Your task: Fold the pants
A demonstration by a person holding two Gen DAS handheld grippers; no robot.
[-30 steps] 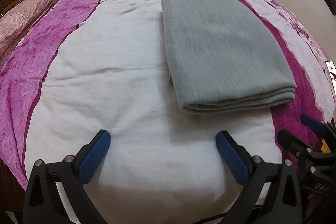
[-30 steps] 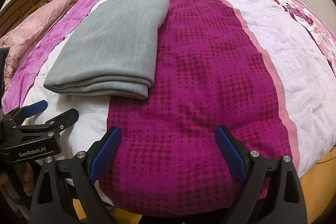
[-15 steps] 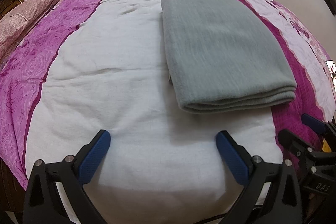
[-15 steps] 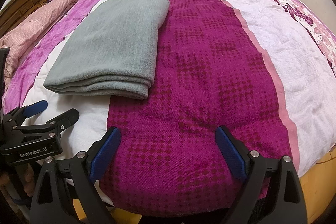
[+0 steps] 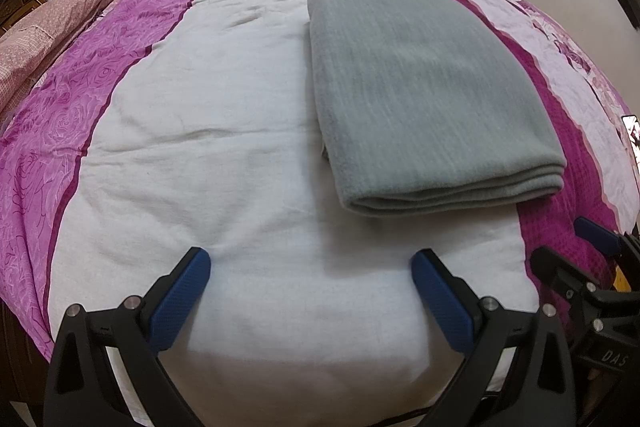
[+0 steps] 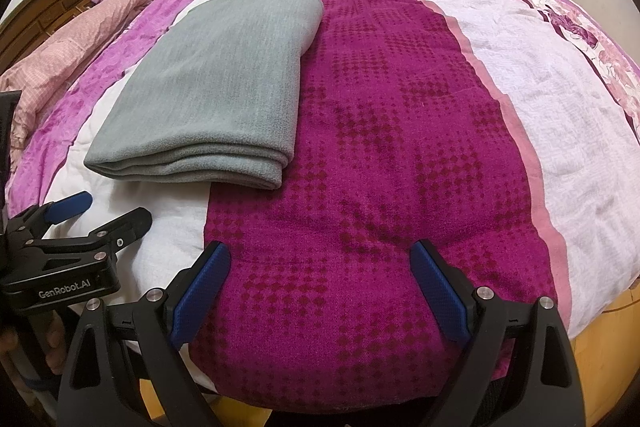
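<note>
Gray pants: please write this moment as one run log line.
gray pants: folded, on bed | left gripper: open, empty | right gripper: open, empty

Left hand-held gripper (image 5: 311, 273) spread wide, gripping nothing. Right hand-held gripper (image 6: 320, 267) likewise wide apart and bare, level with it, just to its right.
</note>
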